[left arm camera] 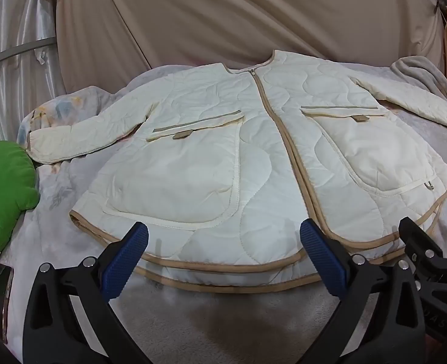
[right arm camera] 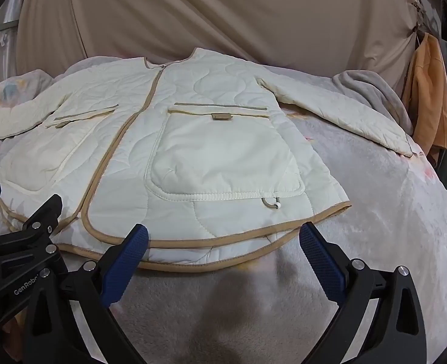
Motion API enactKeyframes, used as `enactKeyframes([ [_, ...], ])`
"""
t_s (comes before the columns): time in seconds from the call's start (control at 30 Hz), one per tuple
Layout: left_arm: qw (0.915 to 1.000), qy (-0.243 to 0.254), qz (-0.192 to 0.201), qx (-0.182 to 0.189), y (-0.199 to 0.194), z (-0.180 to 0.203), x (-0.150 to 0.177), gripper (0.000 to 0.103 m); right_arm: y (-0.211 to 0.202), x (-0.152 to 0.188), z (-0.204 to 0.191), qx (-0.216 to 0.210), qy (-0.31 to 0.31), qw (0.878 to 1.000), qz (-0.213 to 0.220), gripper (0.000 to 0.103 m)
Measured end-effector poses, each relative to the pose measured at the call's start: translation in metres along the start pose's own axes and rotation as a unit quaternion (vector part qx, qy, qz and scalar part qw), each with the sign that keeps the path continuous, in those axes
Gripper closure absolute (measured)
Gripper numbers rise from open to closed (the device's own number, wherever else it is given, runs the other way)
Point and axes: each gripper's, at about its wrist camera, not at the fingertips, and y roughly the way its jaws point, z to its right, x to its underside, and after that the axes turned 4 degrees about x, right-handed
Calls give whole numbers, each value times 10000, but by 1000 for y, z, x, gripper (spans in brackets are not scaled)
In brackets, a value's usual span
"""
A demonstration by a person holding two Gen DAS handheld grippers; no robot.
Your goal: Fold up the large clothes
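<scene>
A cream quilted jacket (left arm camera: 253,157) with tan trim, a zipped front and two large pockets lies flat, front up, on the bed, sleeves spread out to both sides. It also shows in the right wrist view (right arm camera: 199,157). My left gripper (left arm camera: 223,261) is open and empty, just above the jacket's near hem left of the zipper. My right gripper (right arm camera: 223,261) is open and empty over the near hem on the right half. The right gripper's body (left arm camera: 429,261) shows beside the left one.
The bed has a pale fleece blanket (right arm camera: 375,227). A green cushion (left arm camera: 2,200) and a phone (left arm camera: 0,294) lie at the left edge. A grey blanket (right arm camera: 371,91) is bunched at the far right. A beige curtain (left arm camera: 238,15) hangs behind; orange clothing (right arm camera: 429,97) hangs right.
</scene>
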Motion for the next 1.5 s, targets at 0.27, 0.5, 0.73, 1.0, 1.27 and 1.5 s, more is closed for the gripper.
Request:
enactKeyframes([
  [0.27,10000,-2,-5,0,0,0,0,5,0,0,0,-1,-2,10000,-3,5],
  [0.5,10000,1,-27,1,0,2,1,5,0,-1,-1,9,-11,10000,-22,5],
  [0.73,10000,3,-85,23,5,1,6,5,3,0,-1,34,-29,10000,-55,5],
  [1.0,9999,4,-123,30,6,0,7,5,3,1,-1,23,-37,10000,-57,5],
  [1.27,9999,5,-145,35,6,0,6,5,4,1,-2,24,-44,10000,-66,5],
  [1.5,9999,8,-138,29,6,-1,6,5,4,1,-1,24,-45,10000,-67,5],
])
